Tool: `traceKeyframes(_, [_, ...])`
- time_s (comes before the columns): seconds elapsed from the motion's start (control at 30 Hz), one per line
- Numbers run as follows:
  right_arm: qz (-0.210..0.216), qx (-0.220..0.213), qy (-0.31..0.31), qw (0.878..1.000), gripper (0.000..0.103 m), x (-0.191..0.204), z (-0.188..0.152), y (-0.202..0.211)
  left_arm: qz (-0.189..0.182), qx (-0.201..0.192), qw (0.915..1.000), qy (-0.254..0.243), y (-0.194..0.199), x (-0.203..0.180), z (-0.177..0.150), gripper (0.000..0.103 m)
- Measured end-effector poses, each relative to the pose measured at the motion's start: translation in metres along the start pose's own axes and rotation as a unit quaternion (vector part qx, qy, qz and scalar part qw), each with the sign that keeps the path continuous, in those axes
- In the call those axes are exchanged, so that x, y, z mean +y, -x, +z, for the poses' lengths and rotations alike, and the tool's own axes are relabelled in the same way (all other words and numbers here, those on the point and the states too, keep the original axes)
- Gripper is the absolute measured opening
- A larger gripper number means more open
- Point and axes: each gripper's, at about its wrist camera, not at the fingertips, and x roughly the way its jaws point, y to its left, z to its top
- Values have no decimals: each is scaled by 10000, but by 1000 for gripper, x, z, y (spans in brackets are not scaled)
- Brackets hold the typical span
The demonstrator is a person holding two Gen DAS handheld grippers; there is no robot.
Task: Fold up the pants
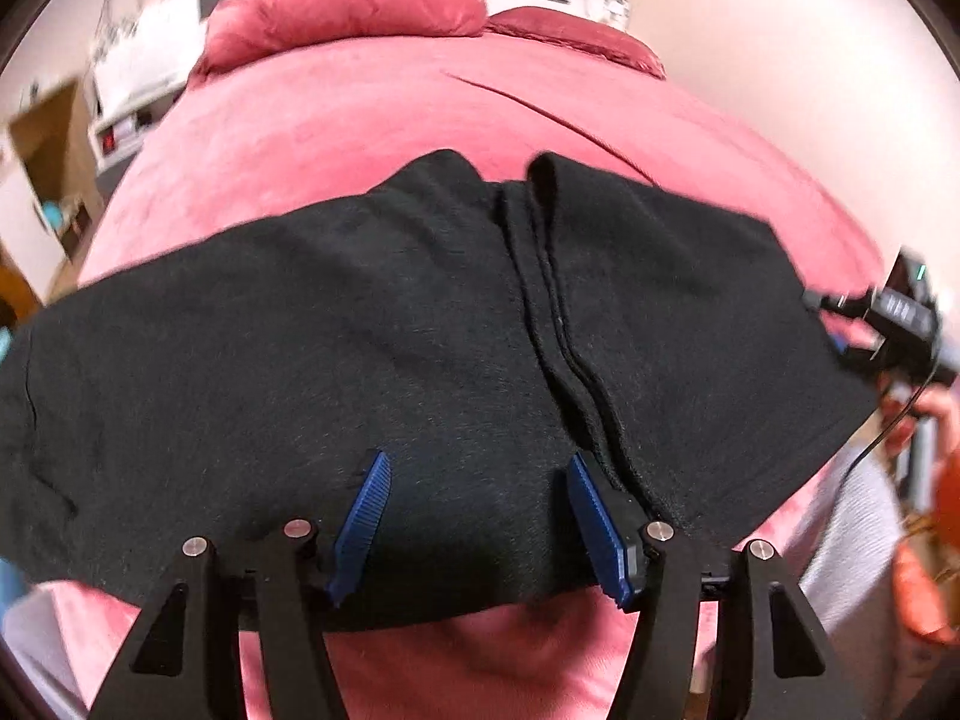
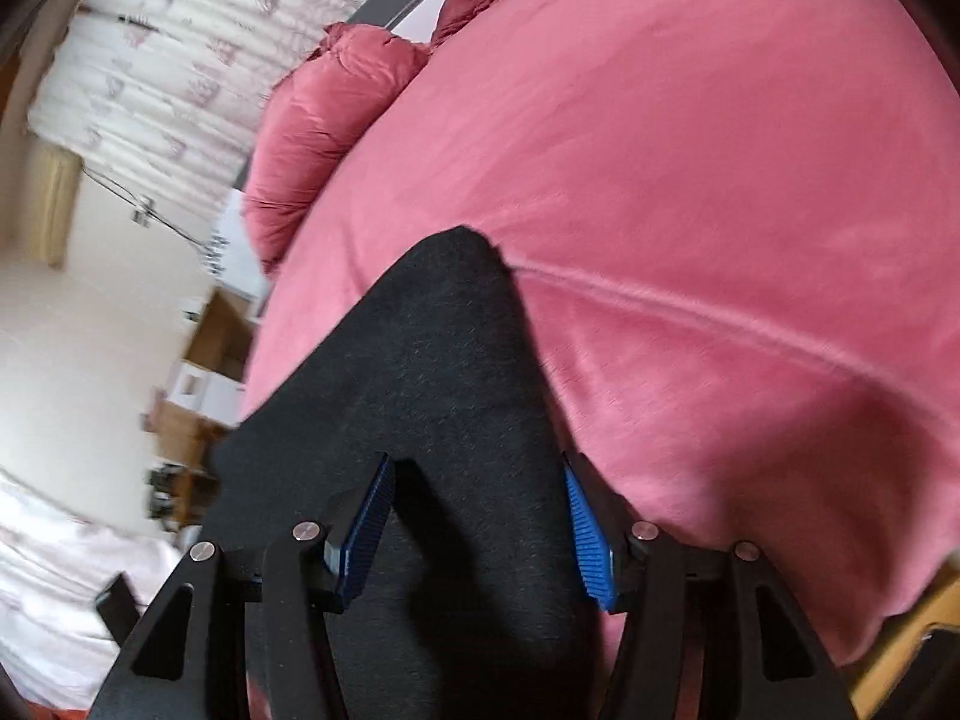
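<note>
The black pants [image 1: 360, 324] lie spread across the pink bed [image 1: 372, 108], maybe folded once. More folds are left. Both tongs, left [image 1: 477, 531] and right [image 2: 477, 531], are wide apart, holding nothing.

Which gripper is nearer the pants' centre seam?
Left. The left gripper sits open beside the centre seam of the pants; the right gripper is open over a plain end.
</note>
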Motion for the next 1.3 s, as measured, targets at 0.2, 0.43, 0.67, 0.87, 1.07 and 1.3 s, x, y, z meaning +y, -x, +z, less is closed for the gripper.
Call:
traceKeyframes(0.2, [-133, 158, -25, 9998, 57, 6, 9, -10, 375, -228, 9978, 499, 20, 48, 3, 68])
traceKeyframes(0.43, [-616, 304, -165, 9975, 22, 48, 18, 0, 818, -504, 9854, 1404, 45, 126, -5, 68])
traceKeyframes(0.67, [-117, 246, -282, 9992, 16, 116, 24, 24, 642, -1002, 9707, 2089, 72, 173, -26, 68])
traceKeyframes(0.87, [153, 279, -325, 9990, 16, 200, 22, 30, 156, -1169, 9681, 2211, 79, 188, -29, 68])
traceKeyframes(1.07, [399, 355, -182, 9984, 16, 287, 9, 17, 109, -1675, 9541, 2479, 107, 208, -41, 72])
traceKeyframes(1.3, [842, 551, 245, 9946, 16, 385, -18, -33, 321, -1838, 9176, 3510, 113, 270, -63, 74])
